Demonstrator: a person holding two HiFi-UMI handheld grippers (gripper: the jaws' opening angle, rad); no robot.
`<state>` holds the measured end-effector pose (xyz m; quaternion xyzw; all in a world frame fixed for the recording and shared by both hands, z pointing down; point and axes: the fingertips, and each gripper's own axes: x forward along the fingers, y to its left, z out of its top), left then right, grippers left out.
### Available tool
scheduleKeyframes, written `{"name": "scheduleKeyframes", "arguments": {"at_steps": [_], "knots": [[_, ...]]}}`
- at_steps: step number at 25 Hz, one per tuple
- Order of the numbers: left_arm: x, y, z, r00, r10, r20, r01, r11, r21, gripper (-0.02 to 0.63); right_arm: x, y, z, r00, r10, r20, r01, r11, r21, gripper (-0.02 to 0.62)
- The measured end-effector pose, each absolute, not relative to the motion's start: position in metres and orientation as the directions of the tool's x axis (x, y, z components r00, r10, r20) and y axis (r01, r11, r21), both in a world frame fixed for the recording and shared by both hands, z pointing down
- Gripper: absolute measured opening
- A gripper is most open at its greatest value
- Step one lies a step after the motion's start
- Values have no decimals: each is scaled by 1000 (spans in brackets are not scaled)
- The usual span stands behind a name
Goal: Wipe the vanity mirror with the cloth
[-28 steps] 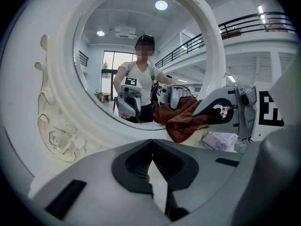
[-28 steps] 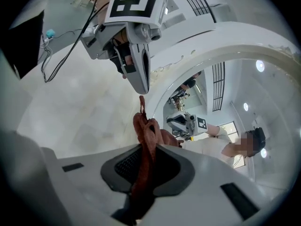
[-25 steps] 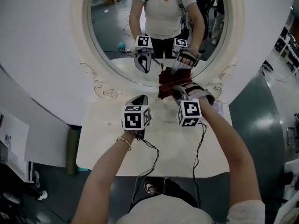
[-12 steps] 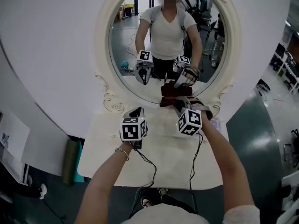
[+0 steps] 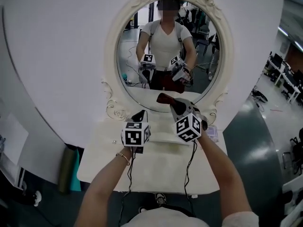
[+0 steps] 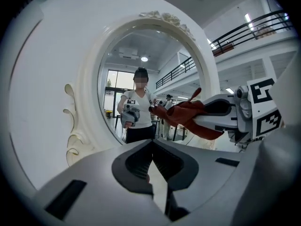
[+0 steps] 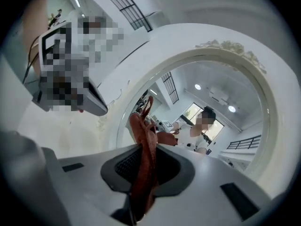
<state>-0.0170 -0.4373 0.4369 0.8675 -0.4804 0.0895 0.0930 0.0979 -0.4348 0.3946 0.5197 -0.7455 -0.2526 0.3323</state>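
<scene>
Pinching the red cloth point(image 5: 164, 99) tight, the fingers of the right gripper point(image 5: 174, 107) hold it up near the bottom of the round vanity mirror point(image 5: 168, 56). The left gripper point(image 5: 140, 113) hangs just beside it over the white desk point(image 5: 102, 160), fingers pressed together.

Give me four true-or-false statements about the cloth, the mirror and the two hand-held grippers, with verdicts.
1. The right hand-held gripper is shut on the cloth. True.
2. The left hand-held gripper grips a second cloth. False: its jaws are together with nothing between them.
3. The cloth is blue. False: it is dark red.
4. The vanity mirror is oval. True.
</scene>
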Motion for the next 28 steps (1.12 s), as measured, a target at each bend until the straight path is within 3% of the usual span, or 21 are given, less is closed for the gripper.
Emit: {"name": "scheduleKeyframes", "arguments": {"at_steps": [5,9,15,21,28], "knots": [[-31,-426,413,506,-841,190,-862,-491,123,11,103,-411,376,-240,-964,118,-841,267,471,63],[-43,-405,416,508,-846,161,-858,-481,181,11,101,-391,389,-256,-964,66,-941,264,209,63],[-53,-370,440,504,-849,162,-863,-484,148,11,89,-361,417,-238,-969,69,-965,244,97,63],[-51,-338,423,547,-834,74,-837,-544,55,11,103,-309,412,-169,-985,24,-985,168,-26,63],[-40,-302,446,571,-812,123,-809,-531,253,11,132,-266,425,-73,-996,47,-994,69,-83,63]]}}
